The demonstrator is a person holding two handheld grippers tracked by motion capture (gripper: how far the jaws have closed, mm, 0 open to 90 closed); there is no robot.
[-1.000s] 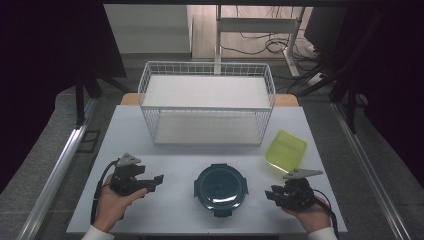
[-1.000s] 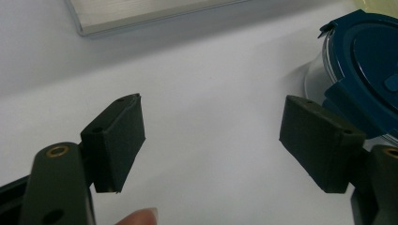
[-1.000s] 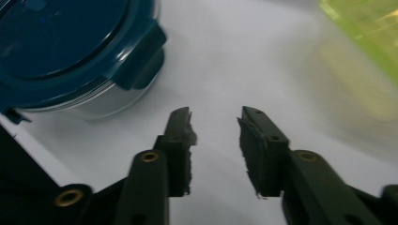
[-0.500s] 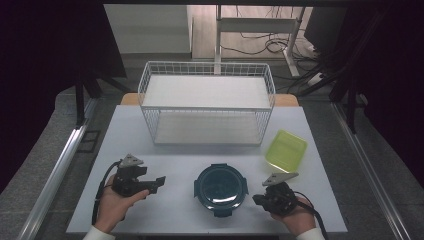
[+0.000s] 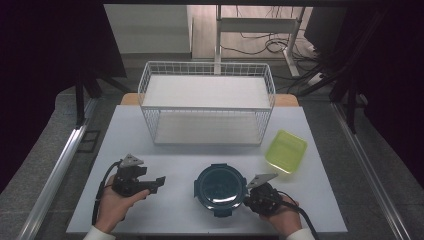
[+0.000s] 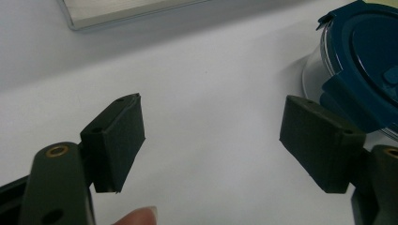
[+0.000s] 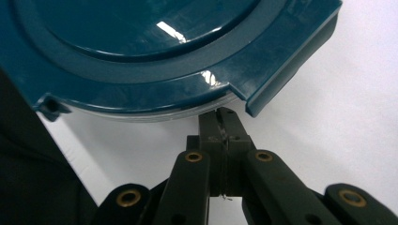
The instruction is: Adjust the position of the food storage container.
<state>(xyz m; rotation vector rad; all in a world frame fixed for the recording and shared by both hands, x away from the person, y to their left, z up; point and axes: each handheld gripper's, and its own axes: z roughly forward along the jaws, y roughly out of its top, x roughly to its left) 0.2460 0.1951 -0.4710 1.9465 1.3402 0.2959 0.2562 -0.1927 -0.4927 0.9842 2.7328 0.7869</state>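
Right gripper point(image 5: 246, 199) sits near the tabletop's point(image 5: 165, 160) front edge, right of centre, jaws pressed together with nothing between them; they have just been closing. In the right gripper view the joined tips point(image 7: 219, 123) sit right at the rim of the round container point(image 5: 219, 187), under the dark teal lid point(image 7: 155, 51), beside one lid latch; whether they touch the clear wall cannot be told. That lid is cut off at the top and left of that view, and a dark mass blocks its lower left corner.

Round container stands at the front-centre of the tabletop, lid on. The lid hides the inside, so contents cannot be told. In the left gripper view the container point(image 6: 361, 61) is cut off at the right edge, clear wall showing under the lid.

Left gripper point(image 5: 159, 182) is at the front left, jaws wide apart, nothing between them, pointing toward the container and well apart from it. A blurred fingertip point(image 6: 136, 216) pokes in at the bottom of the left gripper view.

White wire basket point(image 5: 207, 75) stands at the back-centre with nothing seen inside. Yellow-green tray point(image 5: 286, 150) lies near the right edge, just beside the basket's front right corner; nothing seen in it.
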